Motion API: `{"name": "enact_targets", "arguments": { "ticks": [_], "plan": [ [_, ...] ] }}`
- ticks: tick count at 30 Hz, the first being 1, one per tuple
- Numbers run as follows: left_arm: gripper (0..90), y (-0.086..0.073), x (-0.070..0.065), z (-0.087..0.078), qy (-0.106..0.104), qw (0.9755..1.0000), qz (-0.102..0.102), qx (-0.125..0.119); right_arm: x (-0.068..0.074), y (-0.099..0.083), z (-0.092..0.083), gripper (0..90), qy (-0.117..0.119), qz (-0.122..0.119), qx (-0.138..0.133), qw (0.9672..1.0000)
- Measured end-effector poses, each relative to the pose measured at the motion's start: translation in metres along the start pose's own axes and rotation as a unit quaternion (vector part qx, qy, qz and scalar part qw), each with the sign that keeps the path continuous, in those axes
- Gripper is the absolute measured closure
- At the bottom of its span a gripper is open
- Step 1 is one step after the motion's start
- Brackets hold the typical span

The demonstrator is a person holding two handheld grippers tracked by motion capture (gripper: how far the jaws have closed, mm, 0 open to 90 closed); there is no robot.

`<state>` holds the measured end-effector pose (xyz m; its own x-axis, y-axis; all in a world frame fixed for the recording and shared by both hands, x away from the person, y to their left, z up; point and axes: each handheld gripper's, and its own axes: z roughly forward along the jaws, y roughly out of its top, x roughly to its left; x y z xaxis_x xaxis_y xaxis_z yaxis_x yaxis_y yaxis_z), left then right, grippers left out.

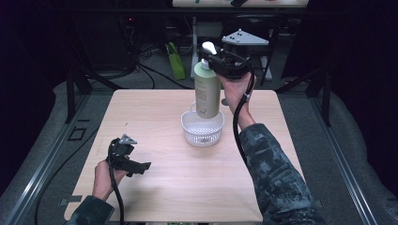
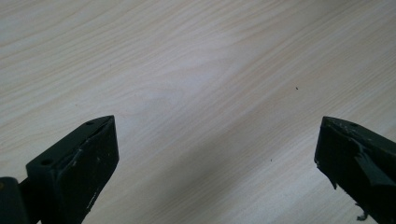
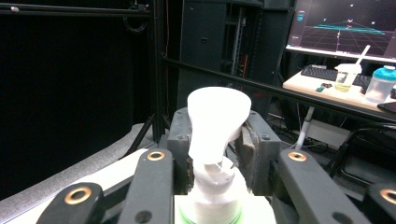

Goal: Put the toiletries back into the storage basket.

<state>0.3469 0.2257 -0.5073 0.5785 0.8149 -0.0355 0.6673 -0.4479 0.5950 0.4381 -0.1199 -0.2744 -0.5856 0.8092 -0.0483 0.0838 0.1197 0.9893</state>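
Work in hand: setting the tall pale-green plastic pump bottle with a white dispenser head (image 1: 207, 89) into the round white perforated plastic basket (image 1: 202, 131) that stands mid-table.
Right tongs (image 1: 217, 60): clamped on the bottle's white pump neck, one jaw to each side of it, as the right gripper view confirms (image 3: 215, 154); the person's right hand grips the tool from the far right side.
Bottle position: hanging upright from the tongs, long axis vertical, its base at or just inside the basket's far rim; whether it touches the basket floor cannot be told.
Key relation: the basket lies directly below the held bottle, so the coming move is judged a straight lowering, with the bottle kept plumb.
Left tongs (image 1: 139, 166): jaws standing well apart, nothing between them, low over the light wood-grain table (image 2: 196, 70) at the near left.
Nearer hand: the right; the left tongs are well apart from bottle and basket.
Risk, as judged: a tall bottle in a shallow basket may tip on release.
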Motion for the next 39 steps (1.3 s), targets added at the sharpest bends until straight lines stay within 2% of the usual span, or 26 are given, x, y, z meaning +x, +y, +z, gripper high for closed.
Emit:
{"name": "enact_targets", "arguments": {
  "ticks": [18, 39],
  "plan": [
    [0.0, 0.000, 0.000, 0.000, -0.001, 1.0000, -0.001, -0.002, 0.004, -0.022, 0.013, 68.1, 0.007, 0.008, 0.021, 0.9997],
    [0.0, 0.000, 0.000, 0.001, -0.001, 1.0000, 0.001, 0.002, 0.003, -0.060, 0.027, 68.0, 0.013, 0.022, 0.052, 0.9983]
  ]
}}
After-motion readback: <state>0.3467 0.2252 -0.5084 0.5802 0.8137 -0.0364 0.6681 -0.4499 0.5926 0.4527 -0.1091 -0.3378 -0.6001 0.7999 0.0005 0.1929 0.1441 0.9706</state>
